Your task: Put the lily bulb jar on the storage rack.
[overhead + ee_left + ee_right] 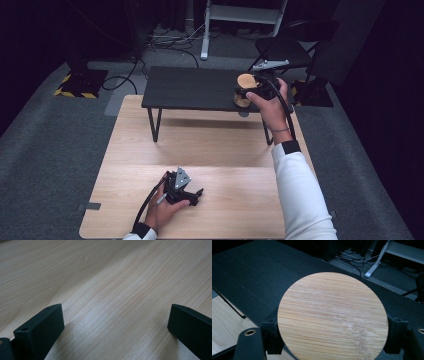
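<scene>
The right gripper point(248, 93) reaches far across the light wood counter point(215, 150) to the small black raised counter point(195, 87) standing at its back, where its fingers point(270, 336) are clamped on either side of a round bamboo-lidded container point(244, 90) near that raised counter's right end. In the right gripper view the bamboo lid point(332, 317) sits squarely between the two fingers, each pressed against the rim at opposite sides, so the grip line runs across the disc's full width; the disc is round and has no long axis, and the container appears upright, its lid facing up toward the camera. Whether its base rests on the black surface or is just clear of it cannot be told. The left gripper point(187, 192) lies well apart from all this, low over the near edge of the light wood counter, its fingers point(41, 330) spread wide with bare wood grain between them and nothing held. The right hand point(270, 105) is plainly the one placed to act, since the container lies inside its fingers while the left is at the opposite corner. Judging from this, any coming move, whether lifting or releasing, depends on the fingers staying level across the lid's diameter so the container does not tip.
</scene>
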`<action>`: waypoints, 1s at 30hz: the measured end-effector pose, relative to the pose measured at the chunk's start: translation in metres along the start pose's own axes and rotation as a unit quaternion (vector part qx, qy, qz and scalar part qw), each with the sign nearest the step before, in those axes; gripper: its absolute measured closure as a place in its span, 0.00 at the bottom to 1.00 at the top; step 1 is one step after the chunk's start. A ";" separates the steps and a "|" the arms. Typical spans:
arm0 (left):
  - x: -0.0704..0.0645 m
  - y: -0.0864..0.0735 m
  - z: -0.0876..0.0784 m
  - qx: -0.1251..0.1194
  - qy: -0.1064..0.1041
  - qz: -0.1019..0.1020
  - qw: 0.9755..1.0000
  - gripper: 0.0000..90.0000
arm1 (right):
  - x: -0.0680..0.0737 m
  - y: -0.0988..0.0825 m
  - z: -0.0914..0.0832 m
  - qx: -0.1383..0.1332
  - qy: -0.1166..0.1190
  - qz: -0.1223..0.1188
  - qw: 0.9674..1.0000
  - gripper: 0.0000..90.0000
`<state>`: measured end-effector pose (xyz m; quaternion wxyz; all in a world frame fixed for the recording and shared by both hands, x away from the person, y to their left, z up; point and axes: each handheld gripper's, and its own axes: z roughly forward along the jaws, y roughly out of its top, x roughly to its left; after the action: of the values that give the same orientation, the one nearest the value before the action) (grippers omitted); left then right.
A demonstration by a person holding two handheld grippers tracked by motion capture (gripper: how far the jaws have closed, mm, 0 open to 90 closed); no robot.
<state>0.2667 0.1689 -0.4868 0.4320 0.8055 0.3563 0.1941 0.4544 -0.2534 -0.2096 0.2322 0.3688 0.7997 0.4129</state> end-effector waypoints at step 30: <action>0.000 0.000 0.000 0.000 0.000 0.000 1.000 0.01 | 0.011 -0.043 -0.042 -0.086 -0.009 -0.020 0.996 0.07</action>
<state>0.2670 0.1686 -0.4868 0.4319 0.8054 0.3566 0.1943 0.4028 -0.2817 -0.2228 0.2782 0.3350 0.7662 0.4726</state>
